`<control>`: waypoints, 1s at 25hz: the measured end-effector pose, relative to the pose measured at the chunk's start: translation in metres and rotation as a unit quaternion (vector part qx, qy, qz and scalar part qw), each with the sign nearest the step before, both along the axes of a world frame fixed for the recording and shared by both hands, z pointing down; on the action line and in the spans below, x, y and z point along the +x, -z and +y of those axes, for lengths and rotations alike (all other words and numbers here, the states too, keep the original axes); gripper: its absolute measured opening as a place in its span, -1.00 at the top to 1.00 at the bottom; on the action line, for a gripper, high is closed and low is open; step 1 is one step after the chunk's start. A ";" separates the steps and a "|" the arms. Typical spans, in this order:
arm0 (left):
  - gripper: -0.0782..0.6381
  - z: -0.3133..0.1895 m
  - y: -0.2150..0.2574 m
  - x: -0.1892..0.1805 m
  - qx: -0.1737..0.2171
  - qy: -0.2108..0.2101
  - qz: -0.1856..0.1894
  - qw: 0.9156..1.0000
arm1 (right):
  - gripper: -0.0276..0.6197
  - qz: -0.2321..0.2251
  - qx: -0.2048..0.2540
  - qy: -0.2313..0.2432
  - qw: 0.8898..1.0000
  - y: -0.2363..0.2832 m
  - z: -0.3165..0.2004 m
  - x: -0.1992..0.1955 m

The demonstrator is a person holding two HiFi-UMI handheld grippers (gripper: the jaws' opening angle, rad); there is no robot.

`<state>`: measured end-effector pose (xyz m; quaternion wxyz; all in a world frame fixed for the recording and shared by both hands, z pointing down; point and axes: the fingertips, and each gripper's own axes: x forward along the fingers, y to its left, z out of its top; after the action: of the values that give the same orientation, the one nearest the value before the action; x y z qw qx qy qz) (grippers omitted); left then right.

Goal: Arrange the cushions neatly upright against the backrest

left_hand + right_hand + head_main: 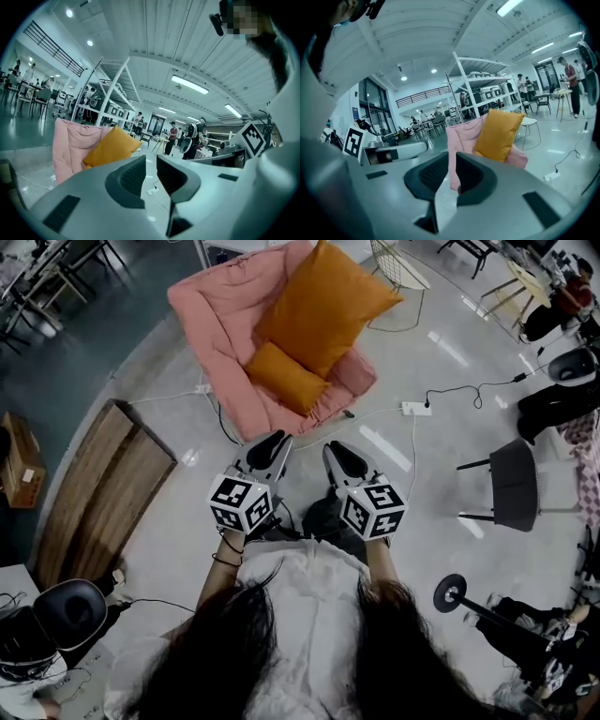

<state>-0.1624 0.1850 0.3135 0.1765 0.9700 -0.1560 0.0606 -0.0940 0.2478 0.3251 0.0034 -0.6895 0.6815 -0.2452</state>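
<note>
1. Cushions: a large orange cushion (323, 306) stands tilted against the back of a pink armchair (211, 324). A small orange cushion (286, 376) lies on the seat, touching the large one's lower edge.
2. In the left gripper view the large cushion (112, 146) shows in front of the pink back (70, 145). The gripper's body cuts off its lower part, and the small cushion is hard to make out there.
3. In the right gripper view the large cushion (499, 133) leans on the armchair (461, 136), whose seat is hidden behind the jaws.
4. The left gripper (272, 442) is held near the armchair's front edge without touching it. Its jaws stand slightly apart with nothing between them (151, 171).
5. The right gripper (339, 454), just beside the left, has its jaws closed on nothing (452, 173).
6. A white power strip (415, 409) lies on the floor to the right of the armchair.
7. Wooden boards (103, 484) lie to the left, and a dark chair (514, 486) stands well apart to the right.
8. The person's hair (234, 643) covers much of the floor at the bottom of the head view.
</note>
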 end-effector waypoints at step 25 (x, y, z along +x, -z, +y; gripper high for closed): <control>0.56 -0.018 -0.012 0.129 0.001 0.145 -0.057 0.988 | 0.73 -0.062 -0.029 0.093 0.993 -0.044 -0.037 0.183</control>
<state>-0.0334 0.1669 0.3253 0.1733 0.9323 -0.3048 0.0895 0.0890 0.2107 0.3689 0.0030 -0.6063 0.7338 -0.3063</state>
